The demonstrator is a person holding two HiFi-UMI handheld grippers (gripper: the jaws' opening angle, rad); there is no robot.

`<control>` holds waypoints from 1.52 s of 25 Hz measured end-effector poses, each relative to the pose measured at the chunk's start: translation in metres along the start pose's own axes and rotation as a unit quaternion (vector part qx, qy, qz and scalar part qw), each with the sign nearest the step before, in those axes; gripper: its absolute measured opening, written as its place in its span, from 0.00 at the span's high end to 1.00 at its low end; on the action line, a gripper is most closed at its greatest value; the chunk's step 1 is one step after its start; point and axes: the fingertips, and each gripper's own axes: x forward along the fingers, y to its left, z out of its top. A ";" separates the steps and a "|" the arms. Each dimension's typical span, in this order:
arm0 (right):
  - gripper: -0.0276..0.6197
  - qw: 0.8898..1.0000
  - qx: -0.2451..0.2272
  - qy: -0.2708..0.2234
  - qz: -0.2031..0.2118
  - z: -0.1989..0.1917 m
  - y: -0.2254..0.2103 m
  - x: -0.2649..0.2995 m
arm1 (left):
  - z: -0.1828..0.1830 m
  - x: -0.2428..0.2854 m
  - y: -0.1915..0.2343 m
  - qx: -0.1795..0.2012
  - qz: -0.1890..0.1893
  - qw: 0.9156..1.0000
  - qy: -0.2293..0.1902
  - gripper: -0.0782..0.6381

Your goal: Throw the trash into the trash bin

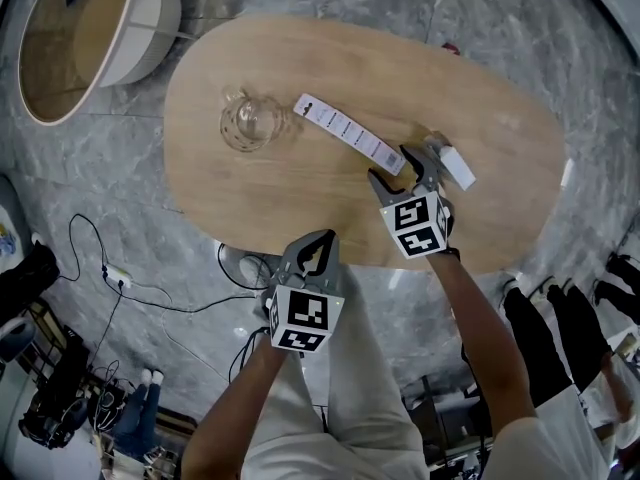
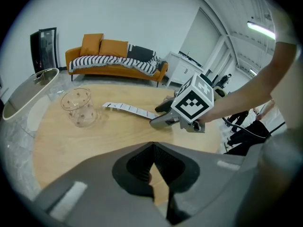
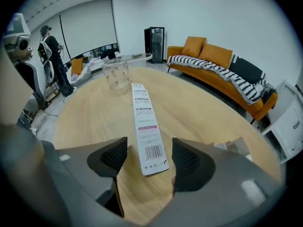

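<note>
A long white paper strip (image 1: pixel 345 131) with a barcode lies flat on the oval wooden table (image 1: pixel 300 198). My right gripper (image 1: pixel 392 165) hangs open over its near end; the barcode end (image 3: pixel 150 150) lies between the two pads (image 3: pixel 116 157) without touching them. My left gripper (image 1: pixel 317 238) is over the table's near edge, jaws shut with nothing in them (image 2: pixel 152 173). The round white trash bin (image 1: pixel 150 18) stands on the floor beyond the table's far left end.
A clear dotted glass (image 1: pixel 250 120) stands on the table to the left of the strip. A small white box (image 1: pixel 455 165) lies just right of my right gripper. Cables and a power strip (image 1: pixel 115 273) lie on the floor, and a person's legs (image 1: pixel 560 318) are at right.
</note>
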 end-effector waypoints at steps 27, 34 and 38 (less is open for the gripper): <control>0.67 1.000 -0.011 -0.027 -0.007 0.002 0.032 -0.033 | -0.022 -0.025 -0.005 -0.004 0.015 1.000 -0.018 0.89; 0.67 0.998 0.012 -0.050 -0.020 0.006 0.050 -0.053 | -0.037 -0.039 0.000 -0.009 0.021 0.999 -0.024 0.89; 0.67 0.998 0.003 -0.062 -0.020 0.011 0.067 -0.063 | -0.045 -0.047 0.002 -0.011 0.024 0.999 -0.028 0.89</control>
